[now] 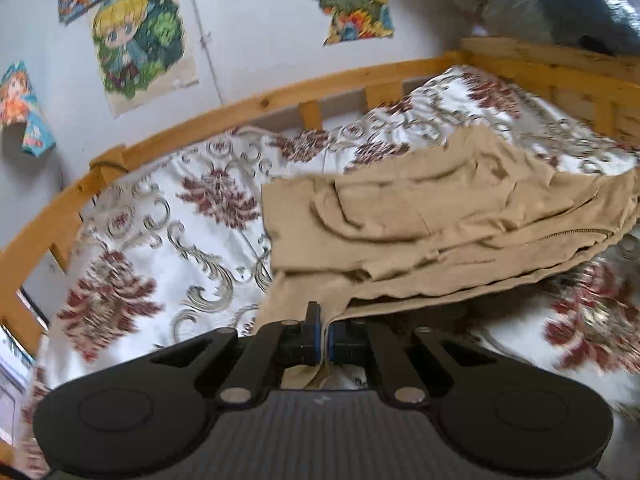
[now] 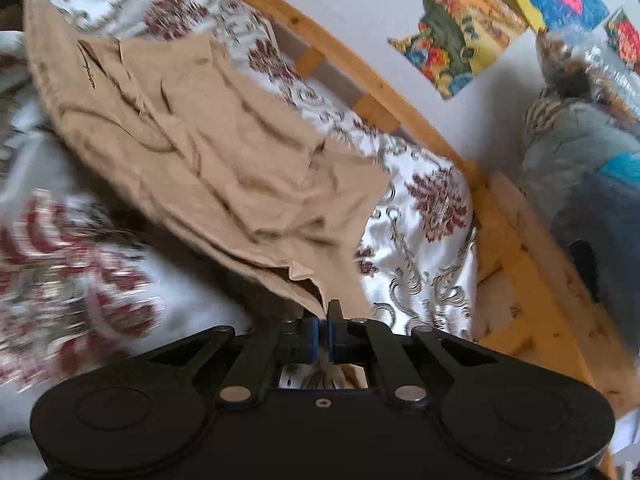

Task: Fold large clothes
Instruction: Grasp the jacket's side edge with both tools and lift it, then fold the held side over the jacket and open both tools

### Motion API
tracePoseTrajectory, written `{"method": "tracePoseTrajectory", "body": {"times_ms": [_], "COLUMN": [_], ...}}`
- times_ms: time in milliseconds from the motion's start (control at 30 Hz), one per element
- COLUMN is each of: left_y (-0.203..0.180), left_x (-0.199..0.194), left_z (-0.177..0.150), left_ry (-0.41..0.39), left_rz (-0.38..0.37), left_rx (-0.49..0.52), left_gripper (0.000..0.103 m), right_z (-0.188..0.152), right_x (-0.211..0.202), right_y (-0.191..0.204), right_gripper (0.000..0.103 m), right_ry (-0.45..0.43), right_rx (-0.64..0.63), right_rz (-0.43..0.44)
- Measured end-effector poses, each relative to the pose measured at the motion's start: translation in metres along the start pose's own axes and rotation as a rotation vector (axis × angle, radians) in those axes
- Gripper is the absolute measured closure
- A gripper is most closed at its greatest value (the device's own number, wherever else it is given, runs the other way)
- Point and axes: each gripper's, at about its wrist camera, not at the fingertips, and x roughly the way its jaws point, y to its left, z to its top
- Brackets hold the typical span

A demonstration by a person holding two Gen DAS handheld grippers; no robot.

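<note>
A large tan garment (image 1: 432,220) with a zipper lies partly folded on a bed with a white sheet patterned in maroon and grey (image 1: 160,232). My left gripper (image 1: 324,332) is shut on the garment's near edge and holds it lifted off the sheet. In the right wrist view the same tan garment (image 2: 224,148) stretches away to the upper left. My right gripper (image 2: 323,332) is shut on another part of its near edge, also raised above the bed (image 2: 424,240).
A wooden bed rail (image 1: 248,108) runs along the far side and the right end (image 2: 520,248). Colourful posters (image 1: 136,40) hang on the white wall. A bundle in grey and blue wrapping (image 2: 588,168) sits beyond the bed end.
</note>
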Motion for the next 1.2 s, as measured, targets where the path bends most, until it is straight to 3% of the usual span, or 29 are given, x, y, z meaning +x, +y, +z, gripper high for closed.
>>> {"method": "tracePoseTrajectory", "body": {"times_ms": [133,300,500,733,800,900,1000,1033,1067,1100,1133,1167,1200], "left_y": [0.001,0.003,0.010,0.002,0.001,0.014,0.033,0.040,0.047,0.053,0.061,0.068,0.074], "left_x": [-0.028,0.002,0.092,0.219,0.248,0.280,0.288,0.285,0.280,0.275,0.268,0.261,0.254], "left_z": [0.019,0.062,0.111,0.119,0.115,0.111,0.106,0.106,0.103,0.101,0.100,0.098,0.094], "left_ry": [-0.031,-0.020,0.088,0.230,0.280,0.363,0.387,0.374,0.354,0.336,0.314,0.297,0.287], "left_rz": [-0.006,0.044,0.110,0.141,0.123,0.038,-0.018,-0.032,-0.034,-0.033,-0.026,-0.014,0.008], "left_rx": [0.039,0.015,0.063,0.185,0.168,0.074,-0.032,-0.056,-0.077,-0.091,-0.106,-0.119,-0.134], "left_gripper": [0.100,0.099,0.099,0.099,0.099,0.096,0.087,0.069,0.057,0.035,0.027,0.026,0.022], "right_z": [0.015,0.048,0.075,0.082,0.083,0.080,0.074,0.073,0.071,0.069,0.067,0.065,0.063], "right_x": [-0.039,-0.013,0.087,0.208,0.234,0.268,0.276,0.272,0.268,0.261,0.254,0.246,0.239], "right_y": [-0.010,-0.031,-0.054,-0.048,-0.040,-0.035,-0.043,-0.048,-0.051,-0.055,-0.059,-0.063,-0.066], "right_gripper": [0.101,0.100,0.100,0.100,0.100,0.098,0.090,0.086,0.071,0.049,0.039,0.025,0.022], "right_ry": [-0.043,-0.081,-0.030,0.089,0.115,0.166,0.162,0.142,0.127,0.107,0.086,0.064,0.049], "right_rx": [-0.024,0.088,0.282,0.239,0.219,0.223,0.305,0.335,0.352,0.376,0.398,0.428,0.451], "right_rz": [-0.026,-0.075,-0.125,-0.065,-0.044,0.015,0.052,0.071,0.079,0.085,0.089,0.090,0.083]}}
